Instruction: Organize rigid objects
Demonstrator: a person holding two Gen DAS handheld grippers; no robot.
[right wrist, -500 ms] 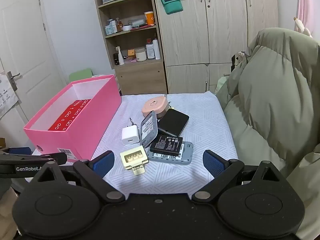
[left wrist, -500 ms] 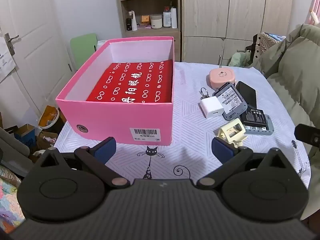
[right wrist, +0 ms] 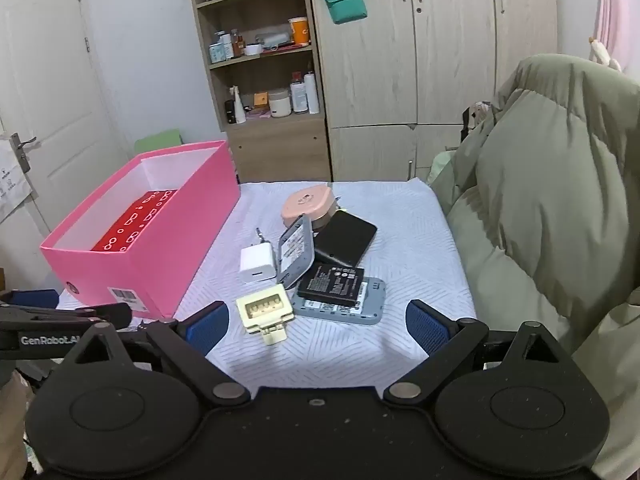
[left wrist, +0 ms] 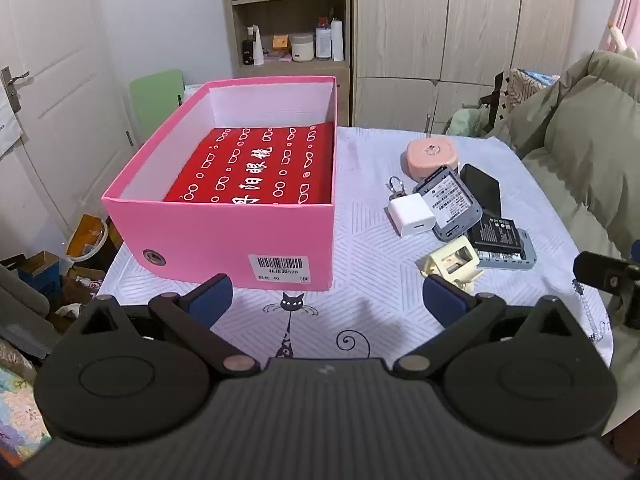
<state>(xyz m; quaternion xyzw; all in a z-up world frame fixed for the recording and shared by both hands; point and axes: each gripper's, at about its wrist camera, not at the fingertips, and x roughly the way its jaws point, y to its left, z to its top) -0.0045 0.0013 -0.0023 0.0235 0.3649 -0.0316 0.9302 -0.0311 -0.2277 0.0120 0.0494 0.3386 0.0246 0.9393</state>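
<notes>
Grippers wide over a cluttered table

Both tools hang above the near edge of the table, jaws spread wide, nothing between them. The left gripper (left wrist: 326, 298) faces the front wall of the pink box (left wrist: 224, 236), which holds a red packet (left wrist: 260, 172). The right gripper (right wrist: 316, 322) faces a pile just beyond its fingertips: a cream plug adapter (right wrist: 266, 310) nearest, then a black battery (right wrist: 331, 284) lying on a grey device (right wrist: 340, 306). Farther back sit a white charger (right wrist: 258, 266), a tilted grey router (right wrist: 295, 254), a black case (right wrist: 346, 238) and a round pink case (right wrist: 306, 202). The pile lies right of the box, apart from it.
</notes>
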